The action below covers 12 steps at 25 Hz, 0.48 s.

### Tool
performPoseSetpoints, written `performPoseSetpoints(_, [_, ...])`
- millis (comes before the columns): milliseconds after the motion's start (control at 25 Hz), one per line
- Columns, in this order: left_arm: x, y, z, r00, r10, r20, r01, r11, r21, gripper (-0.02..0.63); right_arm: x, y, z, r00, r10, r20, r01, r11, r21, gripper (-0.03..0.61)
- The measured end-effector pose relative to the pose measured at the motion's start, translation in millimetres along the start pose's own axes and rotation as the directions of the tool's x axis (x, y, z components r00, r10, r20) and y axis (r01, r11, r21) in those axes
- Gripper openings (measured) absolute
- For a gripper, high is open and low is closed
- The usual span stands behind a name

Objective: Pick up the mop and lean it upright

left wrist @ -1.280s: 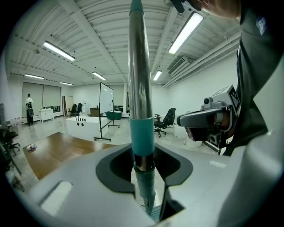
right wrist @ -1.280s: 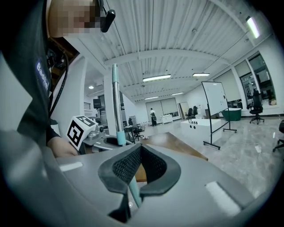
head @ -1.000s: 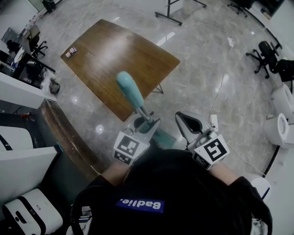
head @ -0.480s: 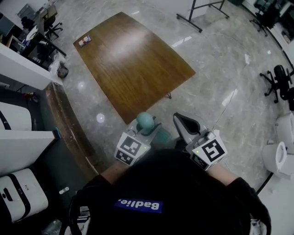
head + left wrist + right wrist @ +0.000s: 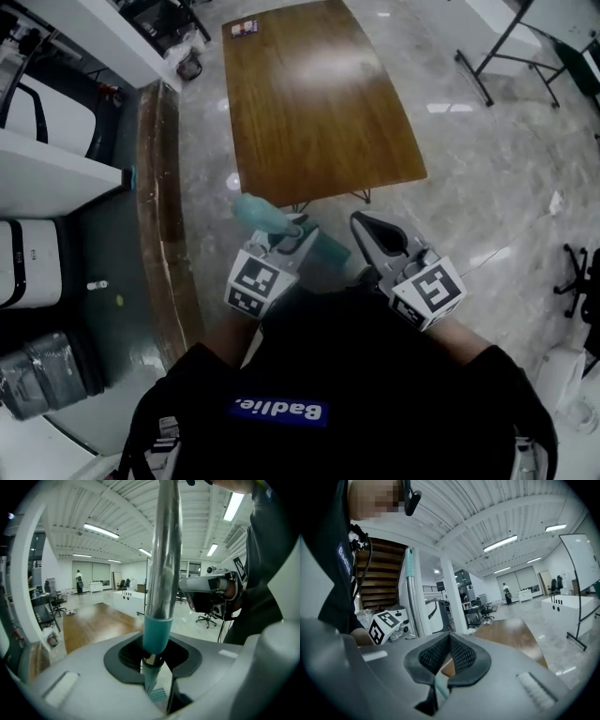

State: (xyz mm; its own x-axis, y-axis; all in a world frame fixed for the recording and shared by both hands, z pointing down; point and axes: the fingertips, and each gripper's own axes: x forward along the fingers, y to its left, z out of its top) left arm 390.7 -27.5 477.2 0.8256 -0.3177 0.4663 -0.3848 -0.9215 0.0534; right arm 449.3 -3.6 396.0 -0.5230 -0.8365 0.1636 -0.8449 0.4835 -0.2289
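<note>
The mop is a silver pole (image 5: 164, 550) with a teal collar and a teal grip (image 5: 255, 212) at its top end. My left gripper (image 5: 289, 234) has the pole between its pads (image 5: 126, 656), which press on it as the jaws are closing. In the right gripper view the pole (image 5: 412, 599) stands nearly upright beside the left gripper's marker cube (image 5: 386, 623). A bit of the teal mop head (image 5: 330, 251) shows on the floor between the grippers. To the right of the pole, my right gripper (image 5: 372, 234) is shut, and nothing sits between its pads (image 5: 459, 656).
A brown wooden table (image 5: 319, 103) stands on the marble floor ahead. A curved wooden ledge (image 5: 159, 216) runs along the left, with white cabinets (image 5: 37, 178) and a white case (image 5: 28, 262) behind it. A stand's legs (image 5: 497, 56) are far right. Stairs (image 5: 379, 583) rise behind the pole.
The teal grip has swung from leaning out over the table back toward me, then to the left. My head has turned, so the table now lies straight ahead. Both grippers keep their places.
</note>
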Motion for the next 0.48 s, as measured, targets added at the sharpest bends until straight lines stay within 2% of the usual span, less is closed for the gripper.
performPoseSetpoints(80, [6.5, -2.5, 0.4, 0.998, 0.065, -0.003, -0.065, 0.998, -0.025, 0.104, -8.8, -8.2, -6.7, 0.998, 0.048, -0.030, -0.047, 0.999, 0.007, 0.005])
performPoseSetpoints(200, [9.9, -4.9, -10.9, 0.994, 0.112, -0.008, -0.113, 0.991, -0.069, 0.104, -15.4, -6.6, -14.7, 0.993, 0.096, -0.067, -0.096, 0.995, 0.007, 0.005])
performPoseSetpoints(480, [14.0, -13.0, -51.9, 0.990, 0.128, -0.057, -0.135, 0.981, -0.141, 0.103, -16.6, -6.1, -24.9, 0.988, 0.109, -0.110, -0.108, 0.994, 0.011, 0.005])
